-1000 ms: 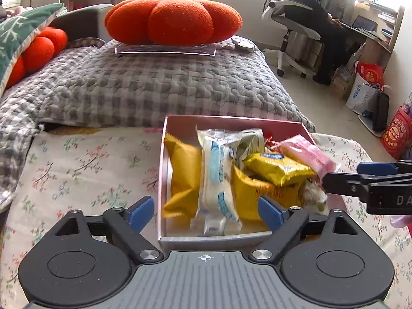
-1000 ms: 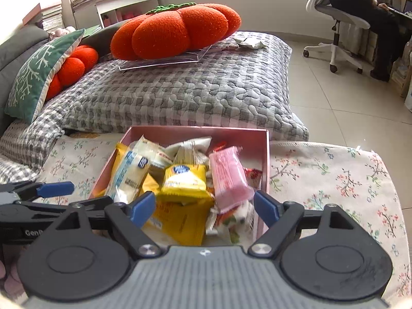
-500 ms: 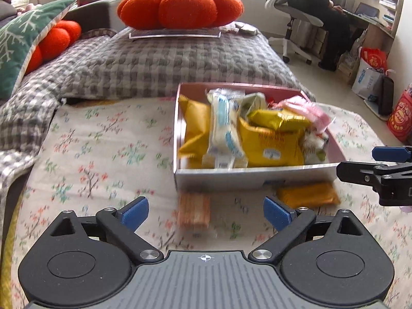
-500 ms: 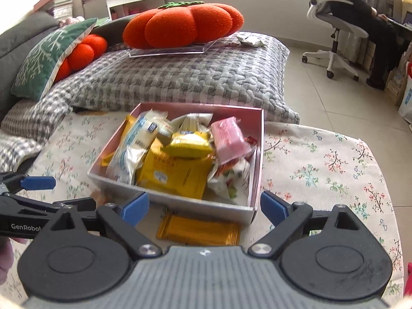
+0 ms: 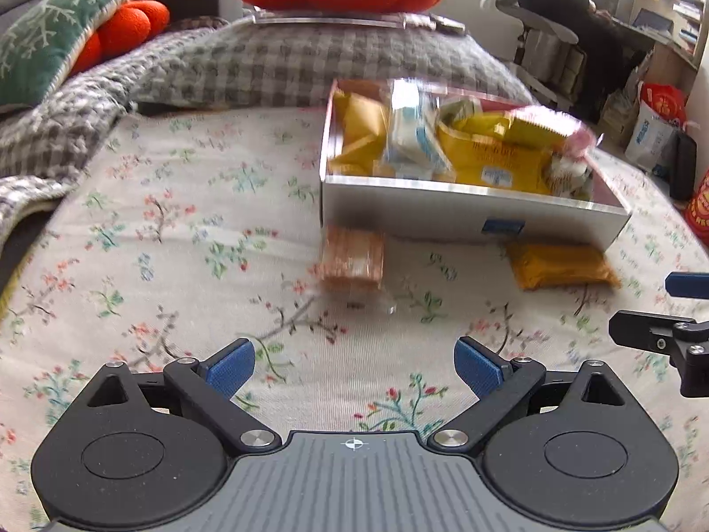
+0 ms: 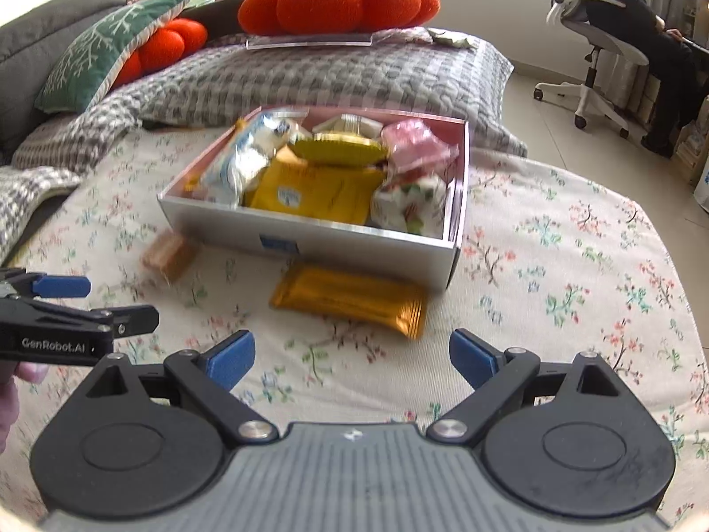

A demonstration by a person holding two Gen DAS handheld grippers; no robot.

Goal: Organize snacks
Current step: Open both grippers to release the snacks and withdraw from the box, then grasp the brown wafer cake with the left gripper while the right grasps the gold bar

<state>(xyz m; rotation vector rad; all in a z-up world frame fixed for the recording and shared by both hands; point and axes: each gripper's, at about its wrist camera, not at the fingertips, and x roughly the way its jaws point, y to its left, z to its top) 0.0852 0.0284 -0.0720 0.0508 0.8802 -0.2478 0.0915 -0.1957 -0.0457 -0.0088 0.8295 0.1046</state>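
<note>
Both tongs are wide open and hold nothing. The box is nearly full. Two snacks lie on the flowery cloth just by its near wall: a gold bar and a brown cracker pack. The right tongs should drop over the bar and pinch its short sides softly.

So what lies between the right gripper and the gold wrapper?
Only bare floral cloth, per the right wrist view, between the right gripper and the gold wrapper.

Orange pumpkin cushion atop grey checked quilt, green leaf-patterned pillow beside it, floral cloth below.
</note>
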